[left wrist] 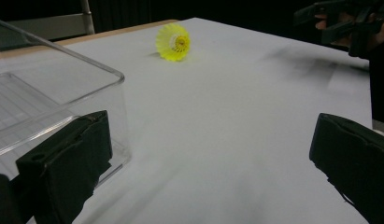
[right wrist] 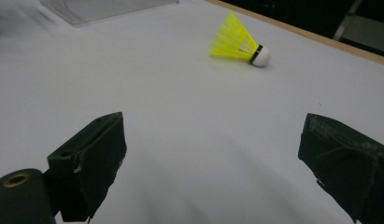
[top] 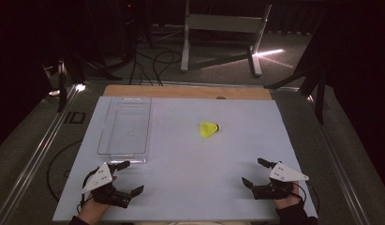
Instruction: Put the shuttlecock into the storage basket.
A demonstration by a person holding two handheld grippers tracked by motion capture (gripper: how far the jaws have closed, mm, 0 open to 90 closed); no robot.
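Room dim, surroundings near black. Tabletop point(top: 190, 154) evenly lit from above, pale and grainy. Bright streak on the floor beyond its far right corner. Soft shadows under each claw. Gripper views: near jaws out of focus, far left corner smeared.

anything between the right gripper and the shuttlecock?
Nothing: bare white table between the right gripper and the yellow shuttlecock, as the high view and the right gripper view show.

Worktop: I see a pale grey-white rectangular worktop point(top: 190, 154) with a wooden strip along its far edge.
Left part: a clear plastic rectangular tray point(top: 125, 132) lies flat on it.
Middle: a yellow feathered shuttlecock with a white cork tip point(top: 209, 129) lies on its side, well apart from the tray.
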